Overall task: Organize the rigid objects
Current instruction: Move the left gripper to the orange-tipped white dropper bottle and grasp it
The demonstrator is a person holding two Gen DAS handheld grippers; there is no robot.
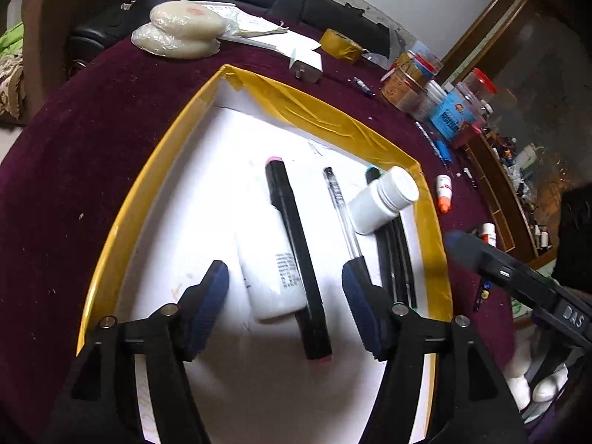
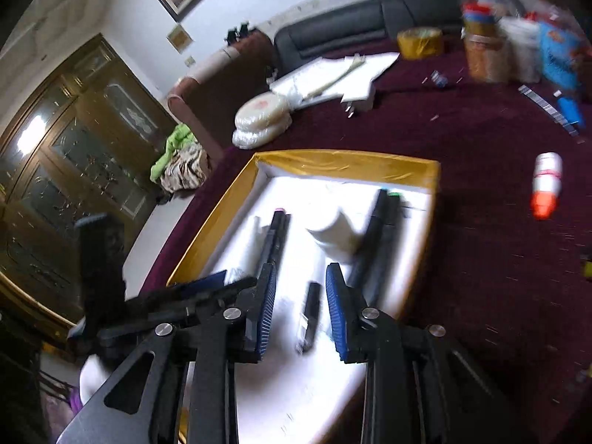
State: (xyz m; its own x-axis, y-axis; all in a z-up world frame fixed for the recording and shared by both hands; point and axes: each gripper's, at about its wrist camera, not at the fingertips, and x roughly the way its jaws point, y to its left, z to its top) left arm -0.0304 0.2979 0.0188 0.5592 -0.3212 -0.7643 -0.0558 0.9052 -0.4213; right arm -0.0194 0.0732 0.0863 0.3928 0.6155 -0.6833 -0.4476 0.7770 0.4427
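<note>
Fig.: Left claw point(image 1: 285, 288) jaws apart, clamped on nothing, over white tube point(image 1: 272, 277) & black marker point(image 1: 296, 255) lying in yellow-rimmed tray point(image 1: 333, 114). Right claw point(image 2: 300, 305) apart, empty. Good practice: lift straight w/o nudging clear pen point(image 1: 342, 211); next fetch orange-capped bottle point(image 2: 547, 184) on surface, right of tray.

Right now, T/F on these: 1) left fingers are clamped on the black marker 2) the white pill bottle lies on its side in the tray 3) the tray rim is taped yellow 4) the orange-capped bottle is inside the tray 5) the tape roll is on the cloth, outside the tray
1) False. The left gripper is open; the black marker and the white tube lie on the tray floor between its fingers, not pinched.
2) True. The white pill bottle lies tipped over by the far right corner.
3) True. The tray has a yellow taped rim.
4) False. The orange-capped bottle lies on the maroon cloth outside the tray.
5) True. The tape roll sits beyond the tray.
</note>
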